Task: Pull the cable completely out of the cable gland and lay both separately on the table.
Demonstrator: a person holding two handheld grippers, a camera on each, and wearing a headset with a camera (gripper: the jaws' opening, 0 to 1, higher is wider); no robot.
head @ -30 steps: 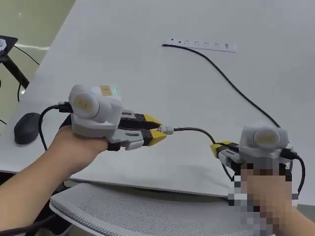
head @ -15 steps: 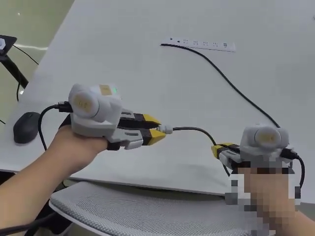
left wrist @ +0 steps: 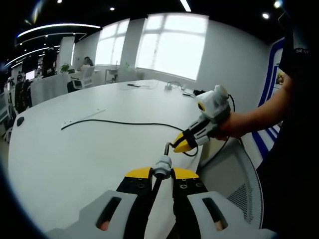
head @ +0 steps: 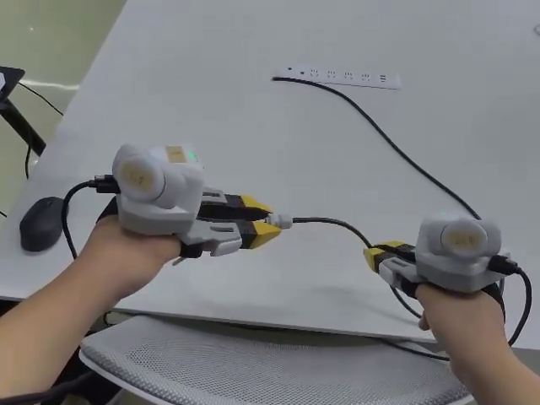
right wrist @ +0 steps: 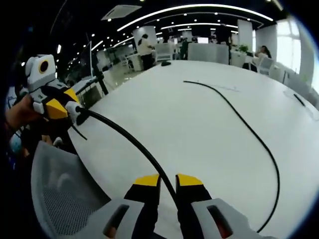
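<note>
Two grippers share one piece of work above the near edge of the white table [head: 253,126]. The left gripper [head: 268,228] has its jaws closed on the cable gland [head: 283,223], a small pale fitting that sticks out just beyond the yellow tips. In the left gripper view the cable gland [left wrist: 162,165] sits pinched between them. The black cable [head: 333,222] leaves the gland, makes a low arch and goes down into the right gripper [head: 376,255], whose jaws are pinched on it (the right gripper view shows the cable [right wrist: 130,140] running into the narrow gap between the tips). So cable and gland are joined, and both are held in the air, neither one on the table.

Several things could go wrong from here, in my judgement:

- **Slack:** the first part of a pull will only straighten the arch. If the pull is fast, the sudden tension may jerk the gland out of the left jaws, because it is small and held at the very tips.
- **Slipping:** the cable looks thin and smooth. If the seal of the gland is tight, the cable may slide through the right jaws instead of coming out.
- **Angle:** a pull that is not in line with the gland could bend the cable at the mouth and make it jam.
- **Dropping:** the work hangs near the table edge, over the mesh chair [head: 253,363]. A dropped gland could land there and not on the table.

The cord [head: 403,155] of the power strip [head: 337,76] lies well apart and should not interfere.
</note>
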